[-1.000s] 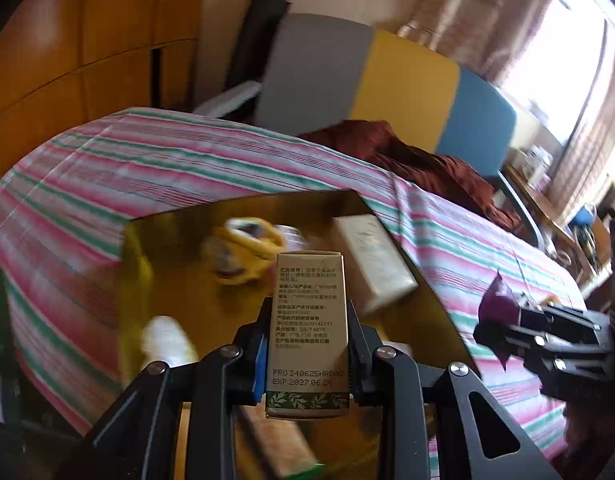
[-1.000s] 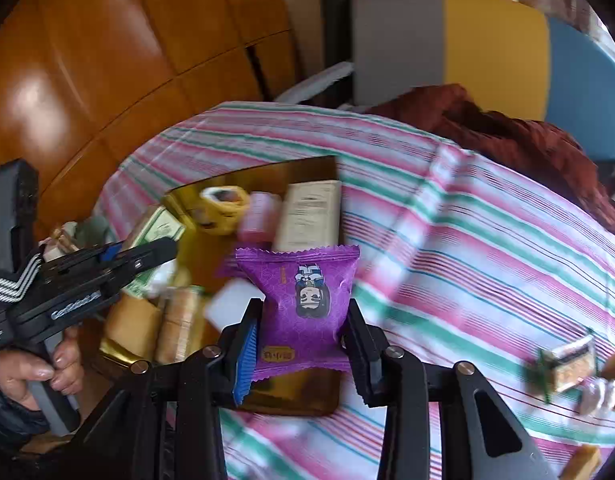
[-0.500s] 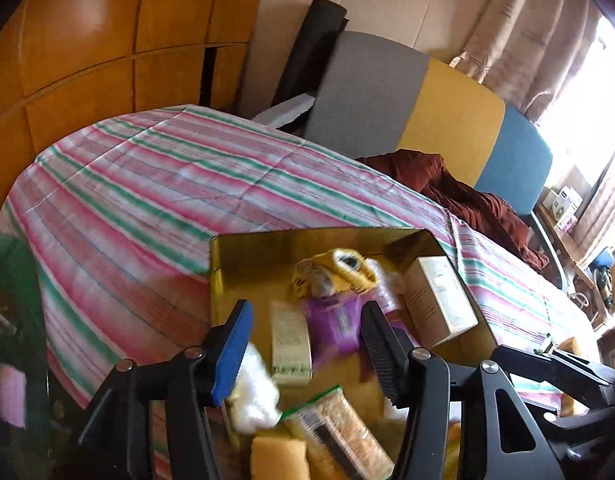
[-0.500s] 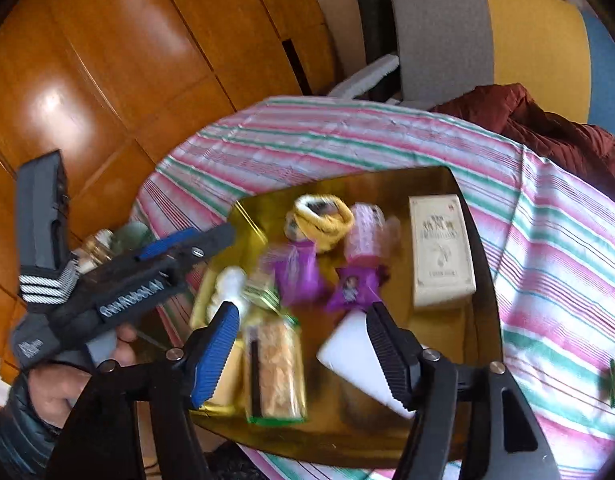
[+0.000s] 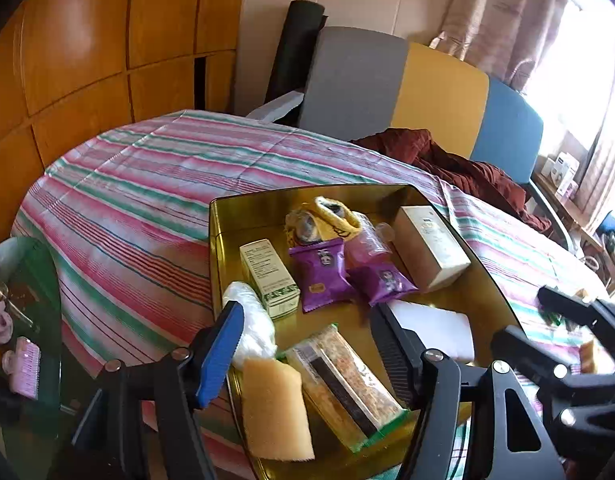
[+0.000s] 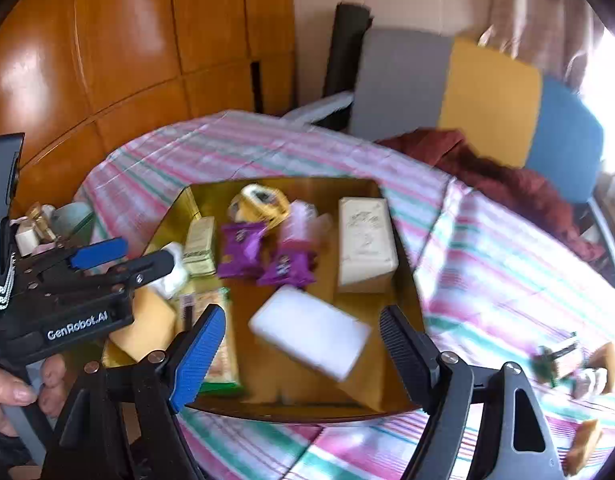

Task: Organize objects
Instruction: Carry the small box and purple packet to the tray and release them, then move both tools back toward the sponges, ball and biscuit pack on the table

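Both grippers, left gripper (image 5: 303, 344) & right gripper (image 6: 303, 344), have just been opening, jaws apart w/ nothing between, above the gold tray (image 5: 227, 216) on the striped bed, where green-white box (image 5: 269, 276) & purple snack packet (image 5: 323, 272) lie, apparently collected there.

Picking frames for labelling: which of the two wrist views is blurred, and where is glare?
Right wrist: motion-smeared, white block and striped cloth soft. Left wrist: sharp, gold tray items readable. Both: window blown out at upper right, fisheye-bent edges.
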### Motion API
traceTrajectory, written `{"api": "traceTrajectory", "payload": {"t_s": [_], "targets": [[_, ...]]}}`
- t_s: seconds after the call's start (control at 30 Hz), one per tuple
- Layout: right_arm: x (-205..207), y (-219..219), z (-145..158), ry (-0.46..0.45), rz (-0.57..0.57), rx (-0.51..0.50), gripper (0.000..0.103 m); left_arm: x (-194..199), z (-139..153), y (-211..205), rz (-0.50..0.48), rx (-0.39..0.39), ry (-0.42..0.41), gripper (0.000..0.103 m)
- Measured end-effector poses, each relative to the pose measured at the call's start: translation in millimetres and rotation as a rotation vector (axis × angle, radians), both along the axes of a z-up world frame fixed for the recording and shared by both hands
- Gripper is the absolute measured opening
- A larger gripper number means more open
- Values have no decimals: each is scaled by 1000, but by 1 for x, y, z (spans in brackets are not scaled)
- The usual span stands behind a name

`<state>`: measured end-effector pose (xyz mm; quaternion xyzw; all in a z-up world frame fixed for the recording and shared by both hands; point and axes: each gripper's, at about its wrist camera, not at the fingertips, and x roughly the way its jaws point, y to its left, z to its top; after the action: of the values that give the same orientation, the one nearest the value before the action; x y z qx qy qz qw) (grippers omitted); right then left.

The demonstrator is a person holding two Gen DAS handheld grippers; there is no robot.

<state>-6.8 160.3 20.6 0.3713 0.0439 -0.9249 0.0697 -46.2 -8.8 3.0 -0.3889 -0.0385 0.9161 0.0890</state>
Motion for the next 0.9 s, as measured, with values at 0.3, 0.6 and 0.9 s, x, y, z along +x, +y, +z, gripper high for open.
{"api": "traceTrajectory", "payload": {"t_s": [0.3,0.6,0.9], "targets": [[20,14,13,123,-112,81,82,21,9,24,-44,-60,70,71],[10,27,-10,-20,-138,6,81,31,11,43,-95,-100,93,75],[14,60,-28,-93,-161,-119,91,34,4,57,-138,-118,69,77]]}}
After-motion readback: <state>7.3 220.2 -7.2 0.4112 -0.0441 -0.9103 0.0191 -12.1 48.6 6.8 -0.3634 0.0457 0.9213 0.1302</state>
